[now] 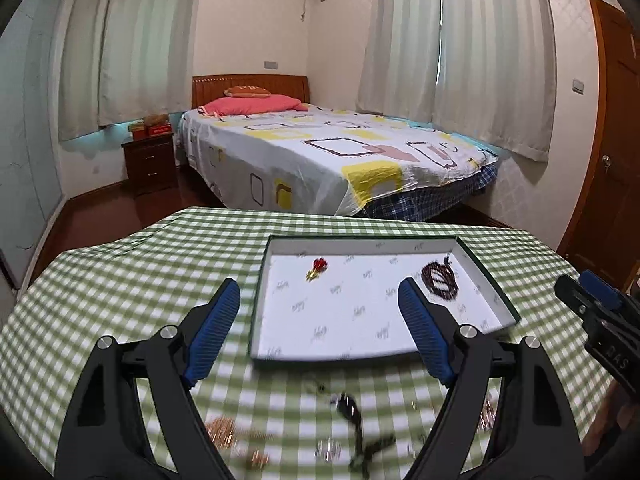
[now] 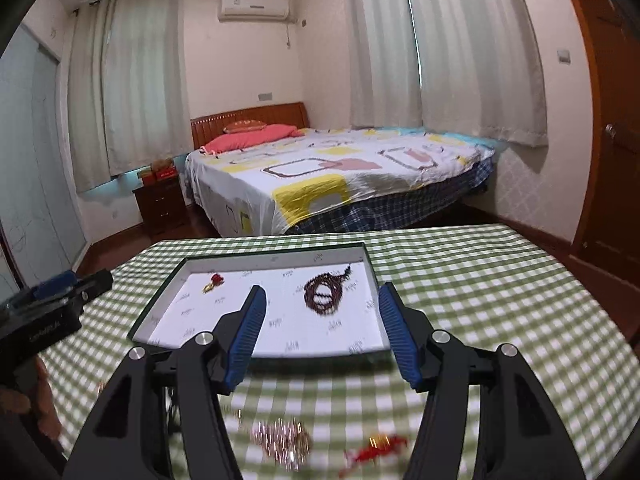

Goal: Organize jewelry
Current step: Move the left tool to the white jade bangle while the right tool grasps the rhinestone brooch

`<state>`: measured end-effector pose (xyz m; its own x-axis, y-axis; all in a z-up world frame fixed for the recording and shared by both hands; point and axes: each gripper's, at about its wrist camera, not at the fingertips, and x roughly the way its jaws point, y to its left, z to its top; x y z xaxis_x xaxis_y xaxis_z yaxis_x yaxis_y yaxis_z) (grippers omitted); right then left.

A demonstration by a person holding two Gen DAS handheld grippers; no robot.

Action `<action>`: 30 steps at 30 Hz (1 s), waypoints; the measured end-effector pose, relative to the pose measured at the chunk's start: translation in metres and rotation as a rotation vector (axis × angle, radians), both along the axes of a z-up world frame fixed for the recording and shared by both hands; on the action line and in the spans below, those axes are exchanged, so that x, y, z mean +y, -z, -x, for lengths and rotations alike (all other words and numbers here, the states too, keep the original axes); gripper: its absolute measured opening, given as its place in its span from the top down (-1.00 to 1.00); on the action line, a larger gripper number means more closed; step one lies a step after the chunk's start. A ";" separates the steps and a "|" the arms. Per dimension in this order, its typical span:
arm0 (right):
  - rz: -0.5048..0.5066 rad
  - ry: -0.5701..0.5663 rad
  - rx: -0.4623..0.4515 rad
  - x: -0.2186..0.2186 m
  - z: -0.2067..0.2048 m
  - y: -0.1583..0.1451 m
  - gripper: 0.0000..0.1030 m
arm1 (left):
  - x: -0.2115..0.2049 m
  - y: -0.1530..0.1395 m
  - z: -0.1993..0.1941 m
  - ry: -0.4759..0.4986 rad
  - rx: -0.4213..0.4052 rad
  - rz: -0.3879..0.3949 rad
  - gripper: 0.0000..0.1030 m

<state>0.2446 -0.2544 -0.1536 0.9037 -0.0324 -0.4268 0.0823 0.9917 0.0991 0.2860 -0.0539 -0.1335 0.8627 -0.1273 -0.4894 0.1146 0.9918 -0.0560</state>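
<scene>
A shallow dark-rimmed tray (image 1: 261, 288) with a white printed liner lies on the green checked tablecloth (image 1: 120, 280). Inside it are a small red-and-gold piece (image 1: 317, 268) at the far left and a coiled dark bead string (image 1: 440, 279) at the far right. My left gripper (image 1: 320, 294) hovers open over the tray's near left part, nothing between its blue pads. My right gripper (image 2: 322, 292) also hangs open and empty, over the tray's (image 2: 160, 304) near right side, in front of the bead string (image 2: 324, 297). Each gripper shows at the edge of the other's view.
Loose jewelry lies blurred on the cloth nearer than the tray: a rose-gold chain (image 2: 284, 442), a red-and-gold piece (image 2: 376, 454), a dark piece (image 1: 352, 408) and a silvery bit (image 1: 328, 450). Past the table's far edge stand a bed (image 1: 340, 152) and a nightstand (image 1: 150, 164).
</scene>
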 end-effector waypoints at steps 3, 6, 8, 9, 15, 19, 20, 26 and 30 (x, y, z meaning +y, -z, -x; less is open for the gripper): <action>0.041 -0.009 -0.021 0.008 0.038 0.003 -0.12 | 0.007 0.001 0.029 -0.011 0.004 0.011 -0.54; 0.051 -0.027 -0.022 0.014 0.067 0.011 -0.12 | 0.013 0.006 0.054 -0.021 0.016 0.016 -0.54; 0.047 -0.038 -0.019 0.019 0.080 0.016 -0.12 | 0.018 0.012 0.073 -0.034 0.026 0.017 -0.54; 0.046 -0.046 -0.018 0.021 0.087 0.019 -0.12 | 0.020 0.014 0.080 -0.036 0.030 0.018 -0.54; 0.110 -0.132 0.003 0.044 0.121 0.036 -0.10 | 0.028 0.032 0.124 -0.040 0.065 0.000 -0.54; 0.112 -0.159 -0.001 0.048 0.137 0.040 -0.10 | 0.032 0.041 0.143 -0.042 0.078 0.008 -0.54; 0.116 -0.162 -0.003 0.050 0.140 0.040 -0.10 | 0.032 0.042 0.147 -0.041 0.076 0.007 -0.54; 0.116 -0.181 0.021 0.053 0.150 0.050 -0.02 | 0.033 0.053 0.162 -0.024 0.090 0.008 -0.54; 0.113 -0.206 0.068 0.057 0.149 0.062 0.05 | 0.033 0.059 0.163 -0.022 0.108 0.005 -0.54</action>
